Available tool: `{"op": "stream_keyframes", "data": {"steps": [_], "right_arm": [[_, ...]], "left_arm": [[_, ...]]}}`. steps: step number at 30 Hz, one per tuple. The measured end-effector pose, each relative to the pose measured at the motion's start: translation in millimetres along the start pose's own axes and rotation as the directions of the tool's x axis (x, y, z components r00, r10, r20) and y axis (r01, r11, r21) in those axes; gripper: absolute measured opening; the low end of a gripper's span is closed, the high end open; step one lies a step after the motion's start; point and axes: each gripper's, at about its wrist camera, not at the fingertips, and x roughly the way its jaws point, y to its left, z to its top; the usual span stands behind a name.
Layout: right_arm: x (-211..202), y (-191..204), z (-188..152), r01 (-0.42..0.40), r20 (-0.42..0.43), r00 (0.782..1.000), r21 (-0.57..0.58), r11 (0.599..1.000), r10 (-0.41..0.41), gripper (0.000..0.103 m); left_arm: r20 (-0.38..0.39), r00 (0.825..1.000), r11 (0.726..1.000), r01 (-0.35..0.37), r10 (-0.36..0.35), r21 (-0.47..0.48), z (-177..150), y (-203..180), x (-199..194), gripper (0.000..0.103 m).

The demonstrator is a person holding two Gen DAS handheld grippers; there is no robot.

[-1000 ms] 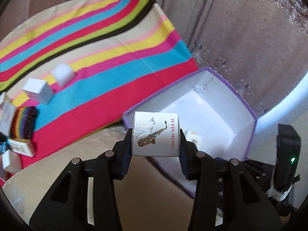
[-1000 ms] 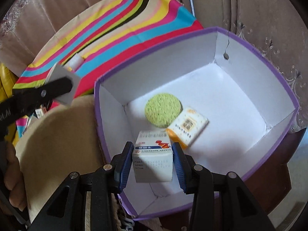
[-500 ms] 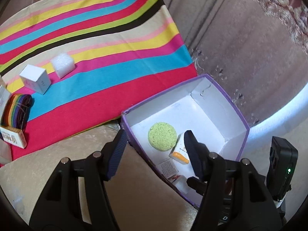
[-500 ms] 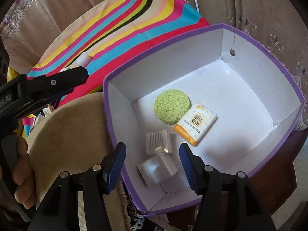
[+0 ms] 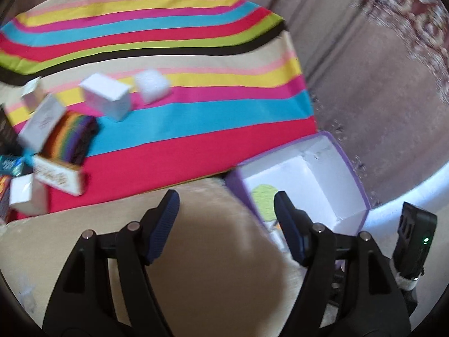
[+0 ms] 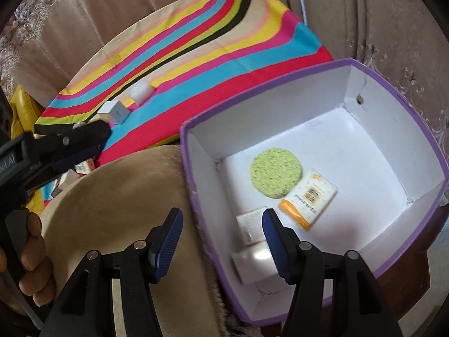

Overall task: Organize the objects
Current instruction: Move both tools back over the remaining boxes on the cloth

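Four items lie in our purple box [image 6: 331,64]: a green sponge [image 6: 276,172], an orange-edged packet [image 6: 308,199] and two white cartons [image 6: 254,261]. Our left gripper [image 5: 226,214], jaws just widened, holds nothing; the right gripper [image 6: 221,230] gapes empty too. More small boxes [image 5: 105,97] wait on the striped cloth [image 5: 196,118].

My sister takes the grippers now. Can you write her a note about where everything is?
Left gripper: open, empty, its jaws just widened, over the cushion.
Right gripper: open, empty, just opened, at the box rim.
Done: the box holds a green sponge, an orange packet and two white boxes.
Left: on the striped cloth wait a white cube, a foam block, a rainbow item and several small packs at the left edge.
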Motion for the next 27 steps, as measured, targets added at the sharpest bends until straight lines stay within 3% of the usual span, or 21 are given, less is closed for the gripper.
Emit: {"op": "stream_keyframes", "data": {"steps": [2,10,16,23,27], "right_arm": [[-0.2,7.9,3.0,-0.006,0.000,1.000,-0.021,1.000,0.006,0.060],[6.7,40.9,17.1,0.012,-0.022,1.000,-0.082,0.997,-0.014,0.061],[13.5,71.9,24.9,0.003,-0.032,0.999,-0.158,0.987,-0.008,0.061],[25.1,110.8,31.5,-0.029,-0.061,0.998,-0.244,0.969,0.015,0.061],[31.9,134.2,33.9,-0.061,-0.080,0.996,-0.289,0.955,0.040,0.061]], "left_arm": [[-0.001,0.999,0.999,-0.041,0.041,-0.008,-2.3,13.6,-6.1,0.073],[0.055,0.996,0.991,-0.062,0.068,-0.116,-18.0,79.5,-48.7,0.073],[0.080,0.979,0.959,-0.165,0.188,-0.230,-30.5,147.8,-86.5,0.073],[0.058,0.967,0.919,-0.216,0.248,-0.330,-40.1,209.3,-106.1,0.073],[0.011,0.966,0.914,-0.240,0.257,-0.328,-35.5,225.7,-100.2,0.073]]}}
